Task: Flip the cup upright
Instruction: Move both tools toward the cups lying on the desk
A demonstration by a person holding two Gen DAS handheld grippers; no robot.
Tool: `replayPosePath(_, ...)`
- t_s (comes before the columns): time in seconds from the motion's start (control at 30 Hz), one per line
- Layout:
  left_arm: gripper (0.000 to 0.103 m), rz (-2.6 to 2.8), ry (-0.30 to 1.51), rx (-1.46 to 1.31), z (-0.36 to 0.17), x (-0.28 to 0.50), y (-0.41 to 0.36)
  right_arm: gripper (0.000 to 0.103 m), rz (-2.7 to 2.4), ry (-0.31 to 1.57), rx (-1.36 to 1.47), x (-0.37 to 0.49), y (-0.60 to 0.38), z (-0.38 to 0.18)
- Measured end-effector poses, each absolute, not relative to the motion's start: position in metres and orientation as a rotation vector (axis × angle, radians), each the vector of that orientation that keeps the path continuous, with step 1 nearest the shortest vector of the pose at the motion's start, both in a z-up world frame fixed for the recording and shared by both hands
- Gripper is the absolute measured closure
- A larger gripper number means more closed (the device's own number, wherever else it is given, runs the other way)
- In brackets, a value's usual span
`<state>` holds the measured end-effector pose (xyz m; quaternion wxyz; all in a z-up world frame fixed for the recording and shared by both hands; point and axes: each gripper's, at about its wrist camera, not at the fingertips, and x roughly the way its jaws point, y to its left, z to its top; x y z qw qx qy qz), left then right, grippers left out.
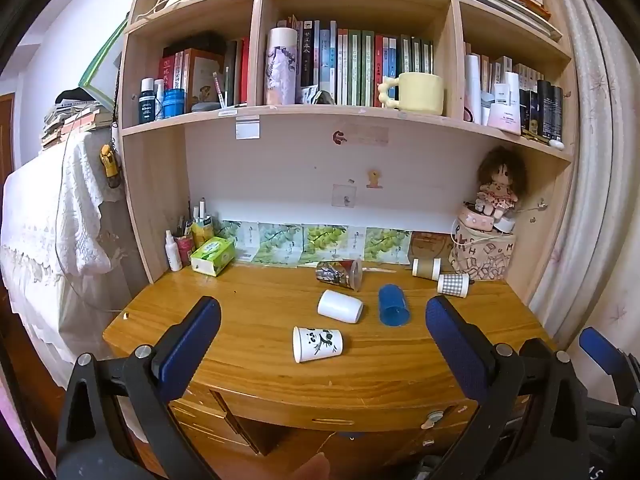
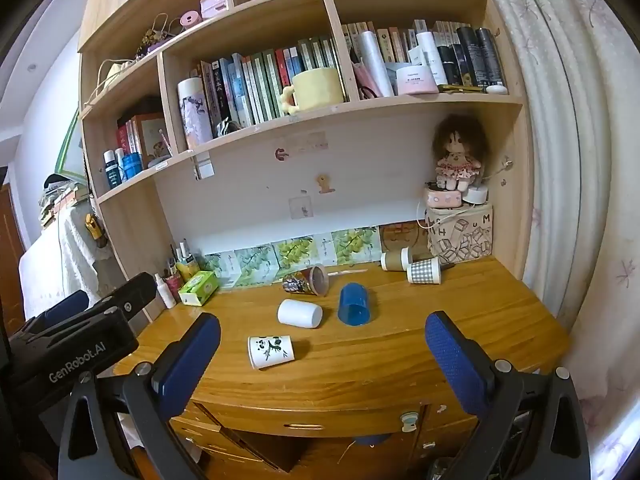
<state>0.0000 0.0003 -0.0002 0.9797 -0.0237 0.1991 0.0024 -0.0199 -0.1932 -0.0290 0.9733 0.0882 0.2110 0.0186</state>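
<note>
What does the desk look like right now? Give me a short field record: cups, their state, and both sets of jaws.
cups on desk: six, all lying on their sides
nearest: panda cup
middle: white cup, blue cup
behind them: dark patterned cup
back right: brown cup, checked cup
left gripper: jaws open, holding nothing, short of the desk edge
right gripper: jaws open, holding nothing
upright so far: none

Panda-print white cup (image 1: pixel 317 344), plain white cup (image 1: pixel 340 306), see-through blue cup (image 1: pixel 393 305), grey-checked cup (image 1: pixel 453 283), all on honey-brown wooden desk (image 1: pixel 256 344).
</note>
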Motion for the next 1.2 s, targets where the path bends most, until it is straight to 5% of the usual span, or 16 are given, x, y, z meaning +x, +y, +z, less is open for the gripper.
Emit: replayPosePath(1.2,0.001,0.021,0.432,-0.082,-0.008,-0.015,0.017,0.000,0.097,0.446,0.183,-0.030,-0.180,-0.029)
